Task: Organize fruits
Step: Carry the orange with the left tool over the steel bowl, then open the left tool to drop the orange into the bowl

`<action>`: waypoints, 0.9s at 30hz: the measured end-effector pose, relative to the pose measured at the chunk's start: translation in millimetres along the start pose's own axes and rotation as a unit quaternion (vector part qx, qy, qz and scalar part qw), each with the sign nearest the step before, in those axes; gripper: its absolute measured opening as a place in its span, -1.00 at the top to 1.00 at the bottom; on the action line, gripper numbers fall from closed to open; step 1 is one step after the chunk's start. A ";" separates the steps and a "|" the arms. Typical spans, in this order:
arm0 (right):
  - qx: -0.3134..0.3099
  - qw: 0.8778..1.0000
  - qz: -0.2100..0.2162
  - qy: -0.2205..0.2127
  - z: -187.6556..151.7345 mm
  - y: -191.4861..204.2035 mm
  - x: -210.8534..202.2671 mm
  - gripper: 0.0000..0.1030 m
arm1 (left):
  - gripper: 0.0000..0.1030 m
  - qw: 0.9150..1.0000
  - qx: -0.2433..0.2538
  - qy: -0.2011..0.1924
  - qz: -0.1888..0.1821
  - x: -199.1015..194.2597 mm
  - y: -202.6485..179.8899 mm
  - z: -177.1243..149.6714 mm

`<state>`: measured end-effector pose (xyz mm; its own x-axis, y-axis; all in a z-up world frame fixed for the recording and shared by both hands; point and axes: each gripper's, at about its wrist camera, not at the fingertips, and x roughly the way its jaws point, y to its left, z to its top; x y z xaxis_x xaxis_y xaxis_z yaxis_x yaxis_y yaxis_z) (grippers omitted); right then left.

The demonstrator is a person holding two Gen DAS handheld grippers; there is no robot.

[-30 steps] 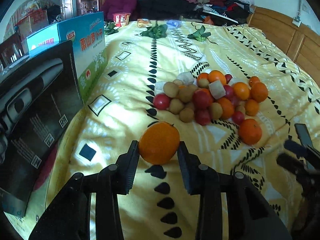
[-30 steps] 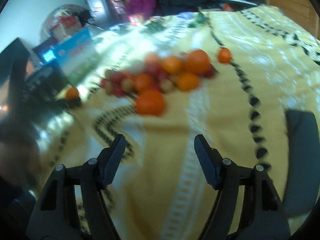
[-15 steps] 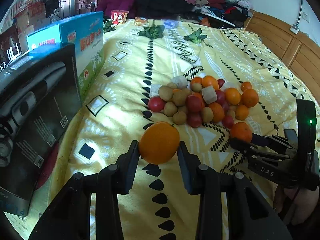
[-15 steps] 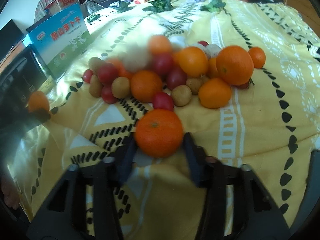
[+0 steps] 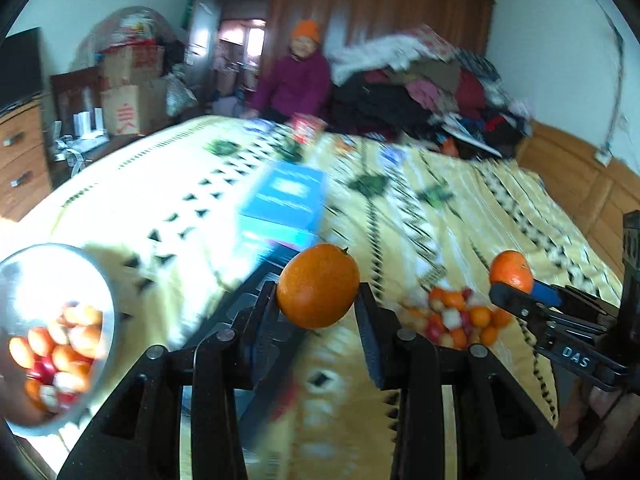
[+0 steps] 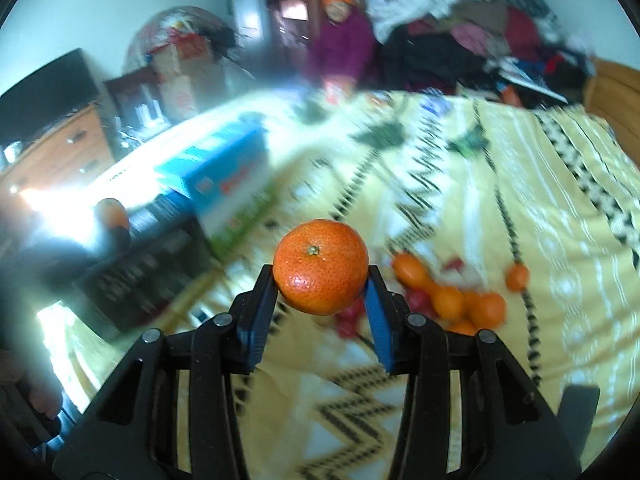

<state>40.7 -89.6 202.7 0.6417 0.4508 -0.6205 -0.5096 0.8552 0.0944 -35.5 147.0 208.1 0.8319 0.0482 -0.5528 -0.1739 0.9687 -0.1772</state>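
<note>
Your bed (image 5: 500,216), under its yellow patterned cover, carries a blue box (image 5: 286,200) towards its left edge and a fruit pile (image 5: 460,320) near the middle. A metal bowl (image 5: 106,300) of fruit sits at the near left edge. Your left hand-held gripper (image 5: 318,300) clamps an orange (image 5: 318,285) above the cover. Your right hand-held gripper (image 6: 322,284), its jaws just closed in, pinches a mandarin (image 6: 321,266) above the pile.

Orange mandarins (image 6: 321,266), yellow bedspread (image 6: 540,216) with black-and-white zigzags, blue box (image 5: 285,200).
</note>
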 end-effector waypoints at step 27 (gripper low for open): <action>-0.159 0.944 0.234 0.170 11.8 320.4 145.0 0.10 | 0.23 0.955 -0.210 0.063 0.200 -35.2 295.7 -50.2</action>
<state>-22.8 252.8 152.2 0.1106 0.6055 -0.7881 -0.8729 0.4384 0.2142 -142.6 419.5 134.3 0.5891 0.3385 -0.7337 -0.6822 0.6950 -0.2272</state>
